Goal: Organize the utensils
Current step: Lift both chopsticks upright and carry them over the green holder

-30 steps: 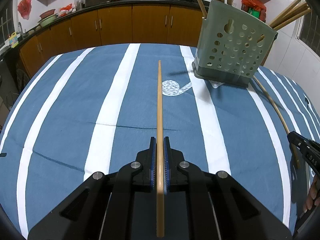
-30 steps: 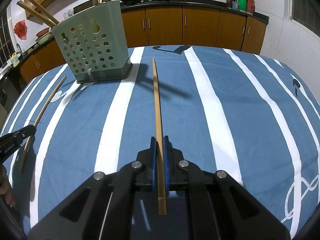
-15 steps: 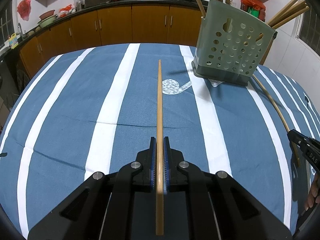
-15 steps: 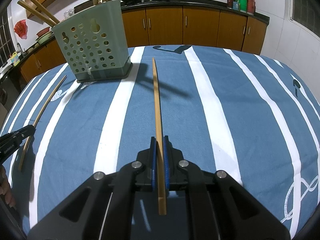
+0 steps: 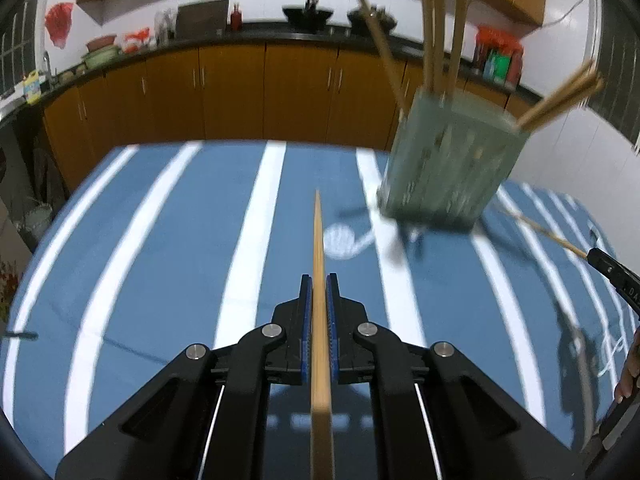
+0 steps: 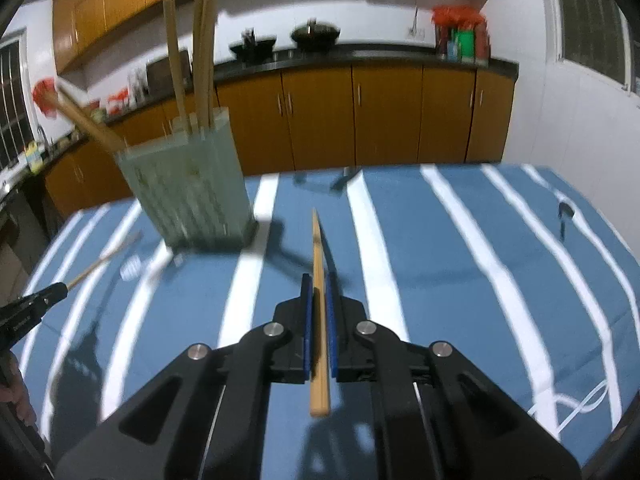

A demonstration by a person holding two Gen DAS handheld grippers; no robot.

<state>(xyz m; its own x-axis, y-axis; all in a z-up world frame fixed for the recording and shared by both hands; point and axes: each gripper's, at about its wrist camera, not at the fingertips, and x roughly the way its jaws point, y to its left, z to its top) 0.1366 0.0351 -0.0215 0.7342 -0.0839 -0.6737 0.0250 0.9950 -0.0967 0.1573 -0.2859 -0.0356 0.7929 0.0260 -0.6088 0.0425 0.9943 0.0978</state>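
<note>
My left gripper is shut on a wooden chopstick that points forward above the table. My right gripper is shut on another wooden chopstick, also held in the air. A green perforated utensil holder with several chopsticks in it stands on the table, ahead to the right in the left wrist view and ahead to the left in the right wrist view. Each gripper's tip shows at the edge of the other's view, the right one and the left one.
The table wears a blue cloth with white stripes. Orange kitchen cabinets and a worktop with pots lie behind it. Both views are blurred by motion.
Both grippers have lifted and tilted up with their chopsticks. The holder now sits lower and closer in both views. The chopstick that lay on the cloth now hangs in the other gripper.
</note>
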